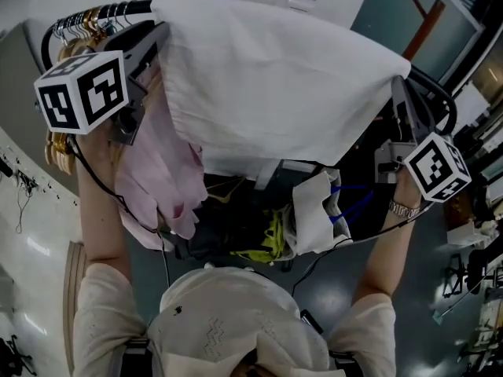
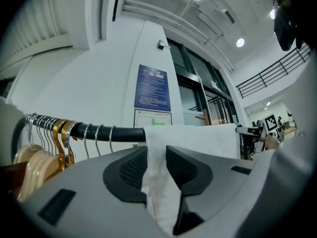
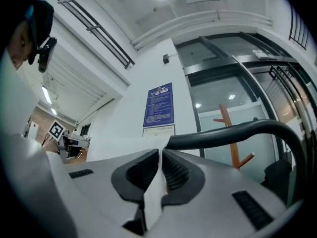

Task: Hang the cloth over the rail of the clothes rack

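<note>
Soft, light cloth (image 1: 267,93) lies draped over the black rail (image 2: 116,134). The right gripper (image 3: 159,172) pinches its right edge. The left gripper (image 2: 156,167) gapes loosely around the left edge. The corners probably suit gripping best.

Cream sleeves (image 1: 102,312), a silver wristwatch (image 1: 405,209), grey left claw (image 2: 156,168) and right claw (image 3: 159,170) bearing black-and-white marker cubes (image 1: 82,93).

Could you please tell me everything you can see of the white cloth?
The white cloth looks like thin, softly creased fabric. It lies spread over the black rail and hangs down toward the person. The right gripper pinches one edge; the opposite edge runs loosely between the parted jaws of the left gripper. A pink garment hangs beside it.
</note>
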Available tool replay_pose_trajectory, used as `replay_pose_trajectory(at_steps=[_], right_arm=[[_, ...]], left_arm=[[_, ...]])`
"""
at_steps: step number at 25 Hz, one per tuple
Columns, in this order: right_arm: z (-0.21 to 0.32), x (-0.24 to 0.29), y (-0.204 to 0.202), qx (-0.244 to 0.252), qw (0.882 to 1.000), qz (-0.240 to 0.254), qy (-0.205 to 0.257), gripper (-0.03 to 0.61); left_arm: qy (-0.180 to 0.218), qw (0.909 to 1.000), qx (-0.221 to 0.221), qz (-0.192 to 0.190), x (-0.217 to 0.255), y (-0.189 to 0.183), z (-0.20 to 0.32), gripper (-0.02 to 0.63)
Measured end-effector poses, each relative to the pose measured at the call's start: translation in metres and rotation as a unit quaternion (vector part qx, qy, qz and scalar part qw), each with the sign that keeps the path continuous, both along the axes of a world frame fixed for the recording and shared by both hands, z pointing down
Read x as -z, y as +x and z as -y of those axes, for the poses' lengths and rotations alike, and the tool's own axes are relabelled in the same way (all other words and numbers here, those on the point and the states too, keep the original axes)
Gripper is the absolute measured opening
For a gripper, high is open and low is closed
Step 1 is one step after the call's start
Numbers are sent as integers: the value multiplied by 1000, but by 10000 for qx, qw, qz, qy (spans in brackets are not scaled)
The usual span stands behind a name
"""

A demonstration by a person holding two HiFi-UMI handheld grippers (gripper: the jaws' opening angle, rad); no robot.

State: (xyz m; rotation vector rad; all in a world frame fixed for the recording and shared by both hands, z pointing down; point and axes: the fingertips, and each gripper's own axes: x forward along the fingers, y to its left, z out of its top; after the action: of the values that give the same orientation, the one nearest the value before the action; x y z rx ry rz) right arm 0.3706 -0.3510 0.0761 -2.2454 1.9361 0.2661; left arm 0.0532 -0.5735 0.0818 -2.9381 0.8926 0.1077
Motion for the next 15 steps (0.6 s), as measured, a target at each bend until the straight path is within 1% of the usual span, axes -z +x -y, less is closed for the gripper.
replay_pose_trajectory(at_steps=[2,4,8,10,11,13,15], right_arm=[[-3,2,-1,8,10000,14,47,32],[-3,2,-1,5,10000,-20,19,29],[1,2,-1,3,10000,-42,-53,21],[1,4,-1,-2,10000,-1,-33,21],[0,5,-1,-12,10000,7,-2,21],[-3,14,-2,-50,9999,-24,99,20],[-6,27,0,-124,9997,-36,225,20]], left_arm=[[-117,9998,-16,-129,1,-2,5,135],[-185,9995,-57,-230,1,-2,8,137],[-370,9984,-361,-228,0,10,10,134],[-409,9980,-388,-286,2,11,9,48],[-381,9980,-354,-348,4,9,7,26],[-262,9978,-272,-543,14,4,5,25],[-206,9966,-298,-736,27,3,4,23]])
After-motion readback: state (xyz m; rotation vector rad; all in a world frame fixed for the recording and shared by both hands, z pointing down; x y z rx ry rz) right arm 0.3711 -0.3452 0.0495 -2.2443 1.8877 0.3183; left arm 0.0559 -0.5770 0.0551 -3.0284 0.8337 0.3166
